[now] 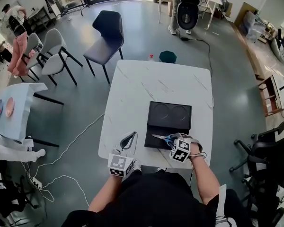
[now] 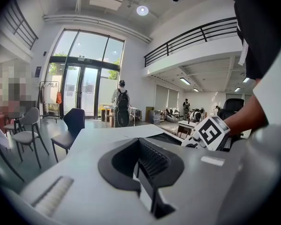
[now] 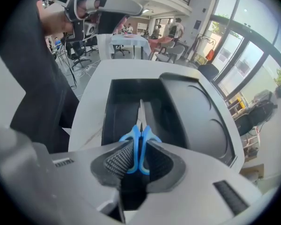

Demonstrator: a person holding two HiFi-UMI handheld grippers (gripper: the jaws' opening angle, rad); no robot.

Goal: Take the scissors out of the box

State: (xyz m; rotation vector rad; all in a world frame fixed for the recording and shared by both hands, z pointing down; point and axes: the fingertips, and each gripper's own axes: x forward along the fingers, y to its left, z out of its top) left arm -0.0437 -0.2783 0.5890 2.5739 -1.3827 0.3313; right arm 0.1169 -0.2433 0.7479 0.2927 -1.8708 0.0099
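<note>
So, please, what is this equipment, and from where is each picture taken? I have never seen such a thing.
There is no robot here: a person holds a two-jaw gripper in each hand. One picture comes from a camera on the person's head, looking down. The other two come from cameras that ride on the grippers. On the white table lies an open black box. The right gripper is shut on blue-handled scissors at the box's near part. The left gripper is shut and empty, near the table's front edge.

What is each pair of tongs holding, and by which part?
Right tongs clamp the blue-handled metal scissors by their handle loops; left tongs hold nothing.
</note>
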